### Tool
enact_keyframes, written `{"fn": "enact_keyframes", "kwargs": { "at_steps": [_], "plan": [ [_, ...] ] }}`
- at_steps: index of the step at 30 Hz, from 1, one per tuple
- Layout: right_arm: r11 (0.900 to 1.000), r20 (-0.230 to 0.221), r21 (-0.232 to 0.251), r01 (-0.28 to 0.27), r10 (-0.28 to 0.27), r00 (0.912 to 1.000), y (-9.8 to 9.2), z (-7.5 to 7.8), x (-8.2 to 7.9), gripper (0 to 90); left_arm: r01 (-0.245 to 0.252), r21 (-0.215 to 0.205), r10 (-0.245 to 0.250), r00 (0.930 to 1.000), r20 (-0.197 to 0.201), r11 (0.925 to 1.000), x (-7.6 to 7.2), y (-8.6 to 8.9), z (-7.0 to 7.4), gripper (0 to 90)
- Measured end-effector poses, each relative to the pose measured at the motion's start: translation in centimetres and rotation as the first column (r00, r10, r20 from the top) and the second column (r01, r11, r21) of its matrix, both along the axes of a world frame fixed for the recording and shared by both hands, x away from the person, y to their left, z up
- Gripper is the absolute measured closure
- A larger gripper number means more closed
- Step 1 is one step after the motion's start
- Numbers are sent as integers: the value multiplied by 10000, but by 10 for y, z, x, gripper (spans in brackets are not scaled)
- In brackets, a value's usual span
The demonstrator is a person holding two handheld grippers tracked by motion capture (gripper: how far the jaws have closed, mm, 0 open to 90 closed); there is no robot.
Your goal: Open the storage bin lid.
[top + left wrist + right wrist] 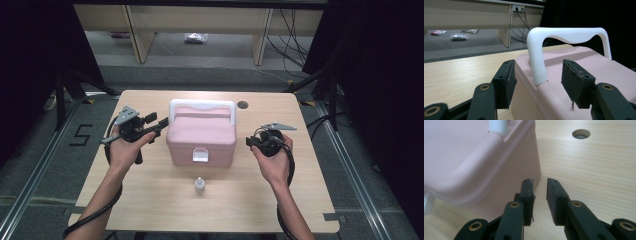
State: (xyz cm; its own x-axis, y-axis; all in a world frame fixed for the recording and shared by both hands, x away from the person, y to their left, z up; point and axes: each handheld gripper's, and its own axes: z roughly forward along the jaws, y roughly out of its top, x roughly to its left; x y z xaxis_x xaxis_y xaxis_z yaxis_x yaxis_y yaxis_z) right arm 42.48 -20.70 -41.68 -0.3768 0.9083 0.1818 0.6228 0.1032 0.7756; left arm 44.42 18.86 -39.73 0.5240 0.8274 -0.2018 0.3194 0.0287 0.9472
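Wooden table (150,200) carries a pink box (201,137) between both claws. Left claw (537,83), wide open and empty, straddles its white handle (564,35); right claw (540,195), narrowly parted and empty, sits beside its corner. A careless shove might slide it.

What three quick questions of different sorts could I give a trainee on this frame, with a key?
1. True or false: the pink box has its lid shut.
2. What stands on the table in front of the box? A) mug B) small bottle C) spoon
3. Which gripper has the box's white handle between its jaws?

Key: 1 true. 2 B. 3 left gripper; its jaws stand open, touching nothing.
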Motion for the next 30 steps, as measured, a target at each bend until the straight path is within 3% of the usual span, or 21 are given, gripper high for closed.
{"fn": "enact_keyframes", "kwargs": {
  "at_steps": [2,11,17,21,22,25,30],
  "plan": [
    [9995,-26,283,135,-135,9999,0,1,-2,757,133,24,-132,9998,-123,9999,6,-6,1,441],
    [9994,55,301,147,-148,9999,3,5,-3,749,-48,372,71,9980,-625,9993,32,-23,-2,456],
    [9999,183,102,-9,7,9998,5,6,-4,749,-163,656,208,9974,-684,9977,38,-26,-5,577],
    [9995,132,301,-86,82,9999,5,7,-6,753,-76,475,116,9963,-853,9988,38,-26,-4,693],
    [9999,186,115,-38,36,9998,4,7,-7,754,-108,416,146,9954,-943,9991,37,-26,-3,697],
    [9993,77,350,-119,117,9999,5,6,-8,762,-86,134,102,9929,-1183,9999,37,-24,-1,713],
    [9991,25,341,-243,242,9997,9,8,-13,781,45,201,-21,9928,-1196,9998,38,-23,4,727]
  ]
}}
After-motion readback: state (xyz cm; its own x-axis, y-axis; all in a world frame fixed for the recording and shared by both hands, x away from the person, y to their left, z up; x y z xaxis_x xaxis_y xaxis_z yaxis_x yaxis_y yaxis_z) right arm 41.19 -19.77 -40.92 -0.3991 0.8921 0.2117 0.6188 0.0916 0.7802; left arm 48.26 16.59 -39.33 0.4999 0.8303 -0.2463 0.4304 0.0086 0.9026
